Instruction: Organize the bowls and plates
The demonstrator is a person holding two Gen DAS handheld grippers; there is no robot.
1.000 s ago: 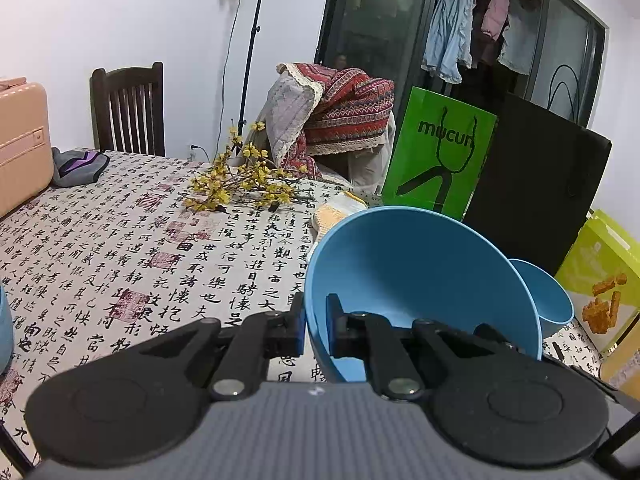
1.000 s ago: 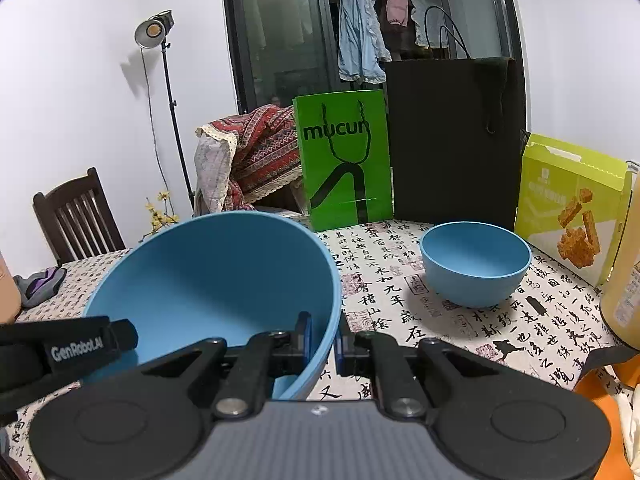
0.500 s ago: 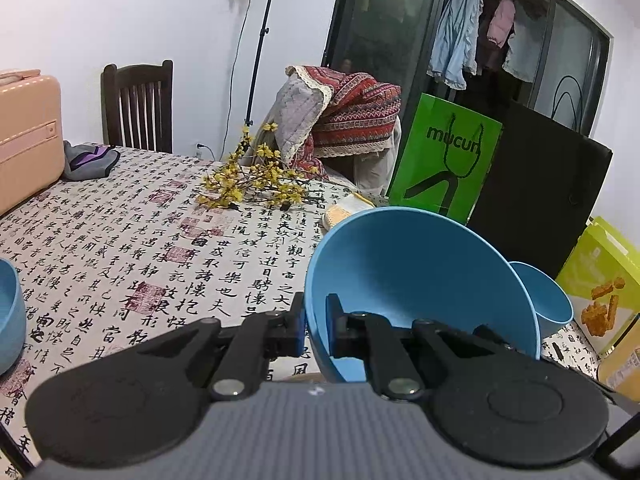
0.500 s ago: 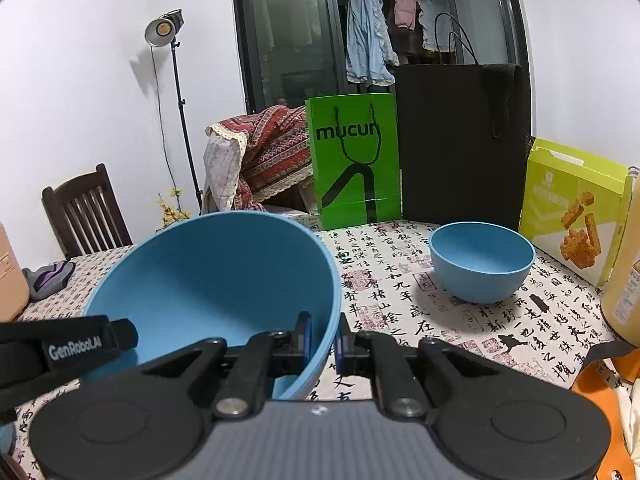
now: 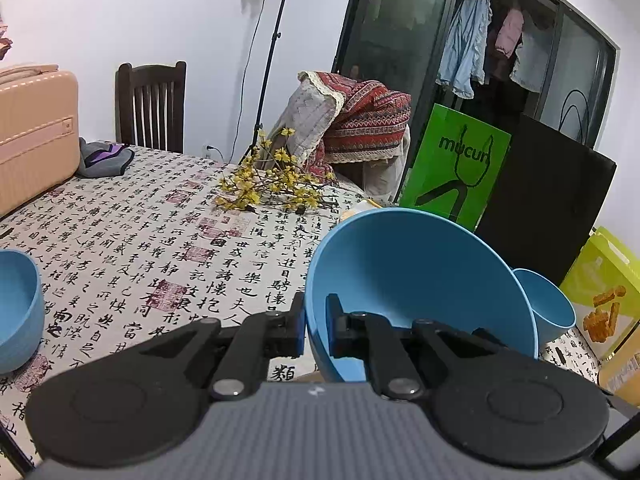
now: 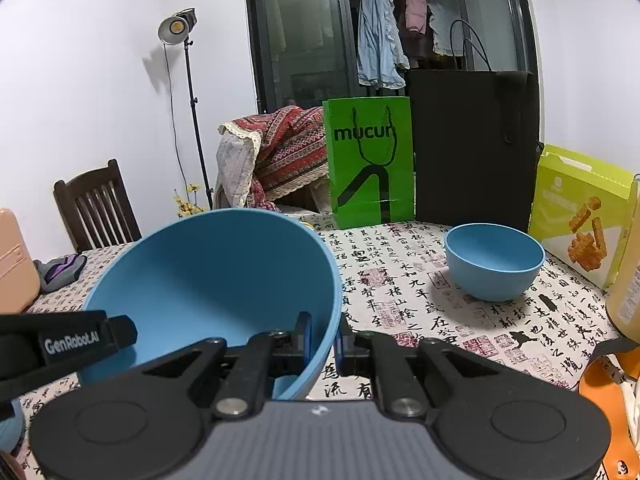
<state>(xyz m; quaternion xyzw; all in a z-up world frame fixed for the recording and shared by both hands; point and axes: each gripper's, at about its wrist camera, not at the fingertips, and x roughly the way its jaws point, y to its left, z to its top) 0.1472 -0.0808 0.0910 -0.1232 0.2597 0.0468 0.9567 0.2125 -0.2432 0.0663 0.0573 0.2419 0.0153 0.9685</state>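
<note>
A large blue bowl [image 5: 416, 276] hangs tilted above the table, held between both grippers. My left gripper [image 5: 316, 320] is shut on its left rim, one pad inside and one outside the wall. My right gripper [image 6: 325, 340] is shut on the opposite rim of the same bowl [image 6: 212, 280]. The left gripper's body [image 6: 60, 344] shows at the lower left of the right wrist view. A smaller blue bowl [image 6: 494, 260] stands on the table to the right, also seen behind the held bowl [image 5: 548, 312]. Another blue bowl [image 5: 16, 308] sits at the left edge.
The table wears a calligraphy-print cloth [image 5: 160, 248]. A green bag [image 6: 370, 164], a black bag [image 6: 472, 144] and a yellow-green snack box [image 6: 580, 216] stand along the far side. Yellow flowers [image 5: 272, 184], a grey cloth [image 5: 104, 158], a pink suitcase [image 5: 36, 128] and a chair [image 5: 150, 108] lie far left.
Both grippers have carried the large bowl a little to the left; the background has slid right, and the blue bowl at the left edge has come further into view.
</note>
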